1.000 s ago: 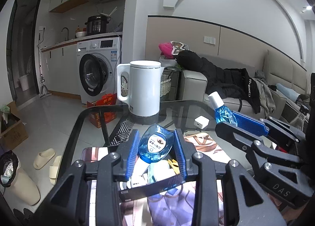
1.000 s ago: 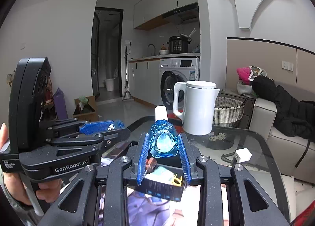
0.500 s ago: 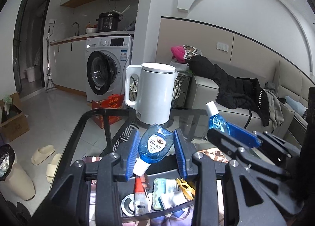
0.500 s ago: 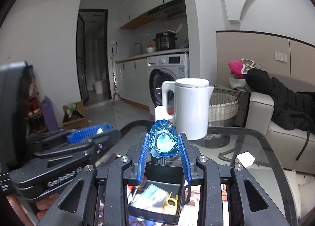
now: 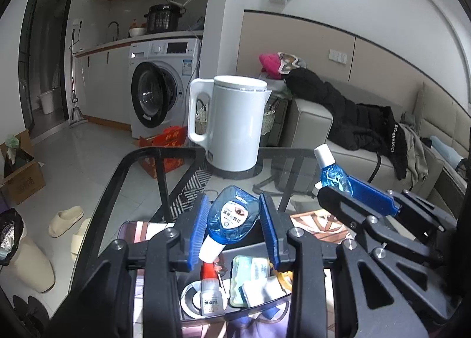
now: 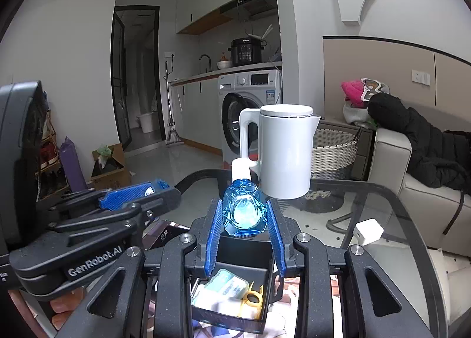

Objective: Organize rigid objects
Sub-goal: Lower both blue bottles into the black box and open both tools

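A small blue bottle [image 5: 232, 217] with a label is clamped between the blue pads of the left gripper [image 5: 234, 227], tilted with its white cap pointing down toward the black organizer box [image 5: 253, 305]. A second blue bottle [image 6: 243, 214] is gripped between the pads of the right gripper [image 6: 244, 237], upright with its white cap on top, just above the far wall of the same box. Inside the box a red-capped glue tube [image 5: 209, 288], a pale green case [image 5: 250, 276] and a yellow clip [image 6: 252, 299] are seen lying. The box is set on a patterned mat [image 5: 318, 227] on the glass surface [image 6: 391, 208]. Beyond the box, a white kettle [image 5: 234, 123] stands on the surface; to the right of the box, well apart, a white charger [image 6: 368, 232] is seen. A washing machine [image 5: 160, 87] is visible far behind the kettle.
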`<control>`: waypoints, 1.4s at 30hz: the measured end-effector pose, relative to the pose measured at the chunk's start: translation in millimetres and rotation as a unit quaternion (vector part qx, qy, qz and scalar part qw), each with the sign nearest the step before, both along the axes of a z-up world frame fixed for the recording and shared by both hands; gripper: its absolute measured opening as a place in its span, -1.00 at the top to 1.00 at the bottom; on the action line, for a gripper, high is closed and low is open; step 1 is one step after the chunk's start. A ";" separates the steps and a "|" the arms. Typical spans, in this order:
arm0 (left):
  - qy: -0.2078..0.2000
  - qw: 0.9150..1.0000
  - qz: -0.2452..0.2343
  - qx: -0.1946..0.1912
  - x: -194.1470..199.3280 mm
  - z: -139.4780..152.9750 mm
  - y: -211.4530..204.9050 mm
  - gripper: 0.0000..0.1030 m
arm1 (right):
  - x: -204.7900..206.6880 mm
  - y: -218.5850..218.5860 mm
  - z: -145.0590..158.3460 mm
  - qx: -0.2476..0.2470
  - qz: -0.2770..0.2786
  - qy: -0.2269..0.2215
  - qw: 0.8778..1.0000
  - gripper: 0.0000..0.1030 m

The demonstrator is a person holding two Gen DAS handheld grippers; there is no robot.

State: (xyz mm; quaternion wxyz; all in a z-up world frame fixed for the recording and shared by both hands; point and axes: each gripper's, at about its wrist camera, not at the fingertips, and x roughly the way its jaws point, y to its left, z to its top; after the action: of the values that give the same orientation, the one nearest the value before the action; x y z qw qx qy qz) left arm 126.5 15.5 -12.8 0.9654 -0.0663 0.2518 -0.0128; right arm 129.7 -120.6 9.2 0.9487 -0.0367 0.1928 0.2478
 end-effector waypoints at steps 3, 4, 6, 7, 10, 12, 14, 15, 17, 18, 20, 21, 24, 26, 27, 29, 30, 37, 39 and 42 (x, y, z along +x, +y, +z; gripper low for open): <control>0.018 1.000 0.001 0.004 3.5 -5.6 -1.4 0.34 | 4.1 0.0 -2.5 -0.005 0.004 0.011 1.000 0.41; 0.024 1.000 0.001 0.004 3.9 -7.5 -1.0 0.34 | 6.9 0.1 -3.6 -0.006 0.004 0.016 1.000 0.41; 0.042 0.999 0.000 0.001 8.6 -12.4 -0.5 0.34 | 11.8 0.1 -7.0 -0.007 0.005 0.029 1.000 0.41; 0.048 0.999 0.000 0.001 9.2 -13.8 -0.9 0.35 | 12.1 0.2 -8.5 -0.008 0.005 0.033 0.999 0.41; 0.071 0.998 0.000 -0.001 14.9 -21.1 0.7 0.35 | 14.3 1.9 -13.6 -0.013 0.009 0.047 0.999 0.41; 0.084 0.996 -0.001 -0.001 18.0 -25.7 1.1 0.34 | 18.0 3.1 -16.7 -0.016 0.013 0.057 0.998 0.41; 0.095 0.995 -0.002 -0.001 20.4 -29.3 1.0 0.34 | 20.7 4.0 -20.7 -0.018 0.016 0.069 0.997 0.41; 0.100 0.995 -0.001 -0.001 20.9 -30.7 0.9 0.34 | 22.6 4.3 -23.1 -0.019 0.018 0.076 0.997 0.41; 0.108 0.994 0.001 0.000 22.5 -32.9 0.4 0.34 | 27.3 4.5 -28.5 -0.021 0.021 0.092 0.995 0.41; 0.113 0.994 -0.001 0.000 23.5 -34.4 0.1 0.35 | 29.1 4.8 -31.3 -0.024 0.022 0.099 0.995 0.41; 0.129 0.992 -0.004 0.001 26.4 -39.8 0.1 0.35 | 31.5 7.3 -36.9 -0.030 0.026 0.110 0.993 0.41; 0.136 0.991 -0.004 -0.001 27.3 -42.2 0.6 0.35 | 32.1 8.2 -38.3 -0.033 0.025 0.114 0.993 0.41; 0.156 0.988 -0.006 -0.006 30.5 -49.0 0.6 0.35 | 36.1 10.4 -44.1 -0.036 0.031 0.133 0.990 0.41; 0.166 0.986 -0.005 -0.003 31.8 -52.9 0.4 0.35 | 39.6 11.5 -49.3 -0.040 0.032 0.147 0.988 0.41; 0.171 0.985 -0.005 -0.002 33.1 -54.4 0.0 0.35 | 40.0 12.1 -52.1 -0.041 0.033 0.154 0.987 0.41; 0.182 0.983 -0.007 -0.007 34.9 -59.1 0.9 0.35 | 43.4 13.8 -58.3 -0.047 0.036 0.172 0.983 0.41; 0.186 0.982 -0.008 -0.010 35.2 -60.7 2.4 0.35 | 43.3 14.4 -60.9 -0.051 0.036 0.178 0.982 0.41; 0.209 0.978 -0.013 -0.013 38.1 -69.4 3.1 0.35 | 48.1 17.2 -79.6 -0.065 0.038 0.222 0.972 0.41; 0.213 0.977 -0.014 -0.013 38.9 -70.8 3.6 0.35 | 48.7 17.5 -82.1 -0.067 0.039 0.228 0.971 0.41; 0.218 0.976 -0.013 -0.014 39.4 -74.3 4.0 0.35 | 47.5 19.4 -84.6 -0.071 0.042 0.234 0.969 0.41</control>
State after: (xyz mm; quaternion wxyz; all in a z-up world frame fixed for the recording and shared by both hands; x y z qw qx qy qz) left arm 165.9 19.5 -87.1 0.8861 -0.0776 0.4567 -0.0139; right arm 177.2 -101.2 -75.4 0.8609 -0.0534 0.4246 0.2751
